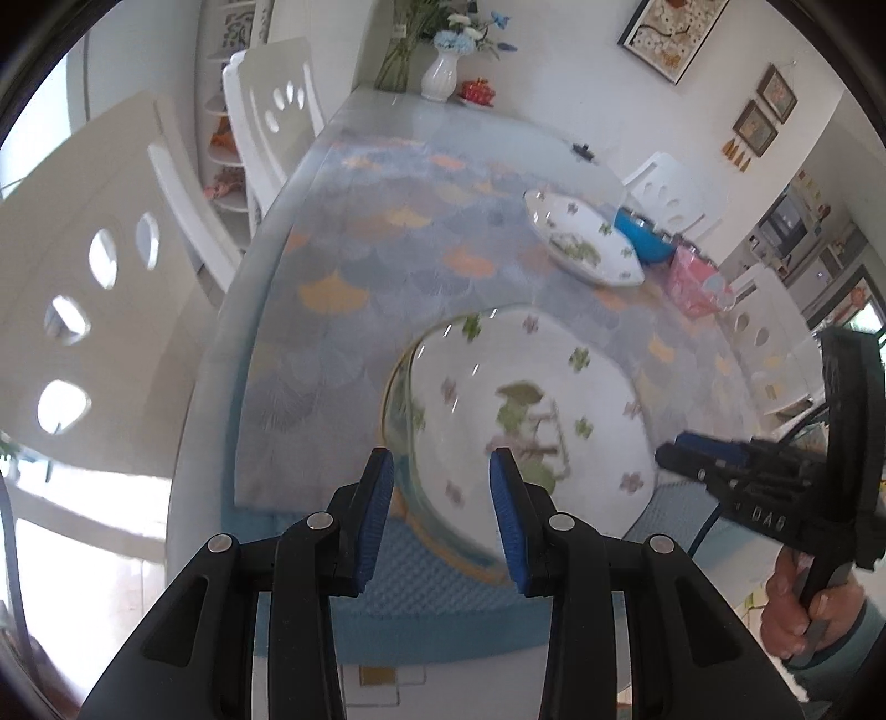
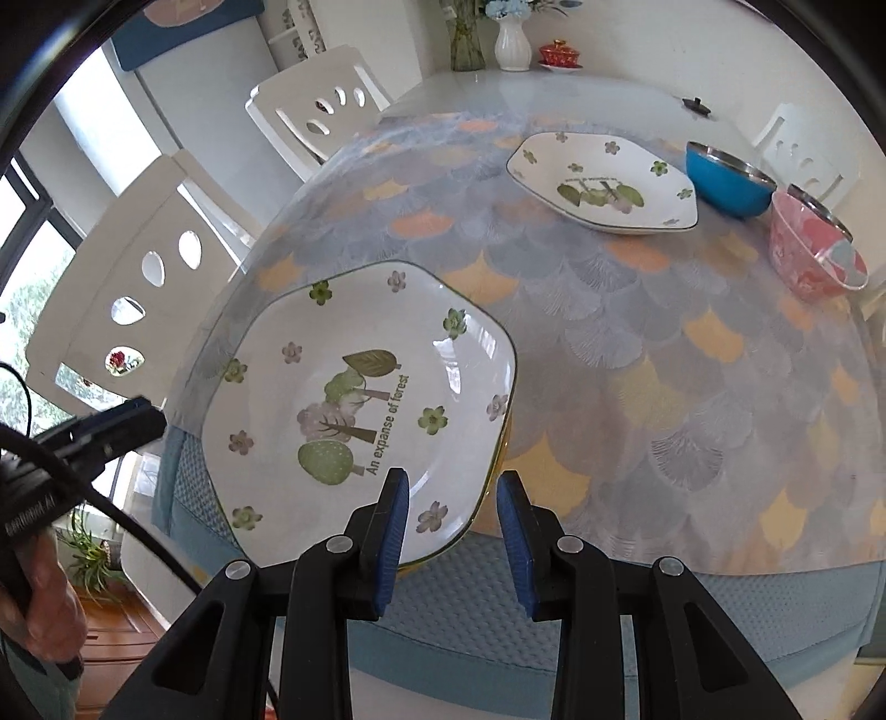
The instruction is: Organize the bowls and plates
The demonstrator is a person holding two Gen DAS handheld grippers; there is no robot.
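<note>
A white plate with a forest print (image 2: 360, 399) lies at the near table edge; it also shows, blurred, in the left wrist view (image 1: 526, 421). A second matching plate (image 2: 603, 183) lies farther back, also in the left wrist view (image 1: 581, 243). Beside it stand a blue bowl (image 2: 728, 180) and a pink bowl (image 2: 817, 255). My left gripper (image 1: 441, 515) is open, its jaws around the near plate's left rim. My right gripper (image 2: 453, 531) is open, its jaws around the near plate's right corner. Each gripper shows from the side in the other's view.
The table (image 2: 637, 343) has a scale-patterned cloth. White chairs (image 2: 133, 277) stand along the left side and at the far right (image 2: 797, 149). A white vase with flowers (image 2: 512, 39) and a red lidded cup (image 2: 559, 55) stand at the far end.
</note>
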